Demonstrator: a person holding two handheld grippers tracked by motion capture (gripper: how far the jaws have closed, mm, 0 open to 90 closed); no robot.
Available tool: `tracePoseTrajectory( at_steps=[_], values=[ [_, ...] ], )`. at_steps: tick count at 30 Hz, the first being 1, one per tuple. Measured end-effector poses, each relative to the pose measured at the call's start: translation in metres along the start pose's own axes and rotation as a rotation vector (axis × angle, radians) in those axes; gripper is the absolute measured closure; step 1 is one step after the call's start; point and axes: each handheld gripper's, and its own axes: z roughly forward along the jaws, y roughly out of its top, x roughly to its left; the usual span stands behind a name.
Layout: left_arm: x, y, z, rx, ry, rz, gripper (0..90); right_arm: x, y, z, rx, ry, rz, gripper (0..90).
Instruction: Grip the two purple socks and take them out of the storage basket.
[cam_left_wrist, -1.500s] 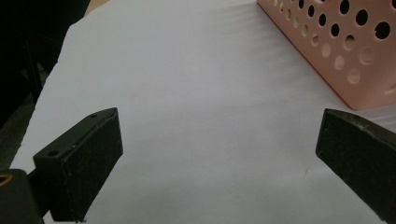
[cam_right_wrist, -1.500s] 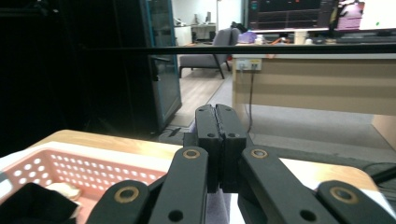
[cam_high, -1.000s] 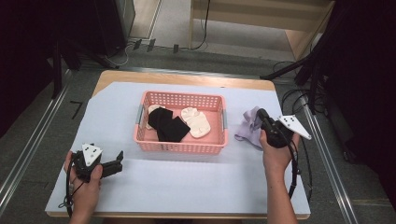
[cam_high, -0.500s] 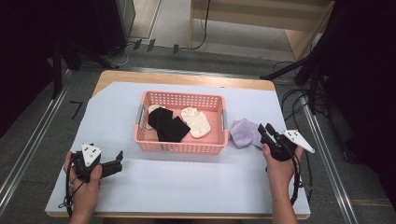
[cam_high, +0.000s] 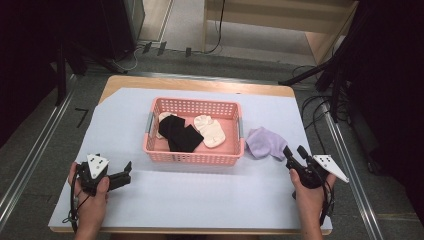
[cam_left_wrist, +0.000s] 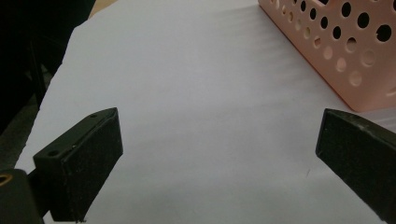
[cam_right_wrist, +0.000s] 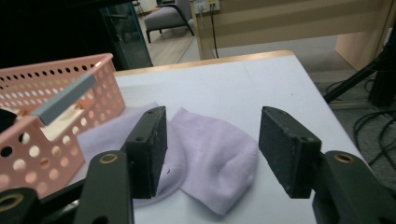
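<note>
At 7 o'clock on the table (cam_high: 150, 210) the left gripper (cam_high: 126, 174) rests idle, its 2 jaws spread wide over bare white cover, gripping nothing; it can stay put.

At the centre sits the pink basket (cam_high: 192, 156), holding a black sock (cam_high: 181, 135) beside a cream sock (cam_high: 210, 131).

Just beside the basket's 3 o'clock wall lies the lilac sock (cam_high: 265, 142), crumpled flat on the table. The right gripper (cam_high: 295, 152), at 4 o'clock, points at it with jaws parted and empty; in the right gripper view the sock (cam_right_wrist: 210, 154) lies just ahead of the jaws.

The step in hand looks like dealing with this sock. To grip it well, I would lower the jaws onto a raised fold near its middle, not the thin edge, and pinch cloth only, clear of the basket wall.
</note>
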Motion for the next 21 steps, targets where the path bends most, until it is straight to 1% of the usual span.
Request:
tracePoseTrajectory(
  at_steps=[1,2,4,6,7,8,9,10,14,15,18,19,21],
  values=[
    [0.0,0.0,0.0,0.0,0.0,0.0,1.3,-0.001,-0.001,-0.002,-0.002,-0.001,-0.015,41.5],
    [0.0,0.0,0.0,0.0,0.001,0.001,1.3,-0.002,-0.001,-0.004,0.003,-0.009,-0.017,40.3],
    [0.0,0.0,0.0,-0.005,0.002,0.0,1.3,-0.003,-0.002,-0.007,0.007,-0.008,-0.02,39.1],
    [0.0,0.0,-0.001,-0.01,0.001,-0.001,1.3,-0.006,-0.002,-0.013,0.005,-0.003,-0.014,34.4],
    [0.0,0.0,-0.001,-0.01,0.001,-0.001,1.3,-0.006,-0.002,-0.013,0.005,-0.003,-0.014,34.4],
    [0.0,0.0,0.0,-0.009,0.002,-0.002,1.3,-0.009,-0.004,-0.018,0.012,0.001,-0.01,31.5],
    [0.0,0.0,0.0,-0.009,0.002,-0.002,1.3,-0.009,-0.004,-0.018,0.012,0.001,-0.01,31.5],
    [0.0,0.0,0.0,-0.011,0.001,-0.002,1.3,-0.012,-0.006,-0.023,0.012,0.008,-0.01,29.9],
    [0.0,-0.001,-0.001,-0.012,0.006,-0.002,1.3,-0.018,-0.011,-0.031,0.025,0.01,-0.021,28.3],
    [0.0,-0.001,-0.001,-0.013,0.006,-0.004,1.3,-0.019,-0.012,-0.034,0.034,0.003,-0.014,28.2],
    [0.001,0.0,-0.001,-0.006,0.003,-0.01,1.3,-0.024,-0.015,-0.041,0.04,-0.008,-0.018,28.1],
    [0.001,0.0,-0.001,-0.006,0.003,-0.01,1.3,-0.024,-0.015,-0.041,0.04,-0.008,-0.018,28.1],
    [0.001,0.0,-0.001,-0.009,0.003,-0.01,1.3,-0.03,-0.017,-0.049,0.037,-0.018,-0.019,28.1]
  ],
)
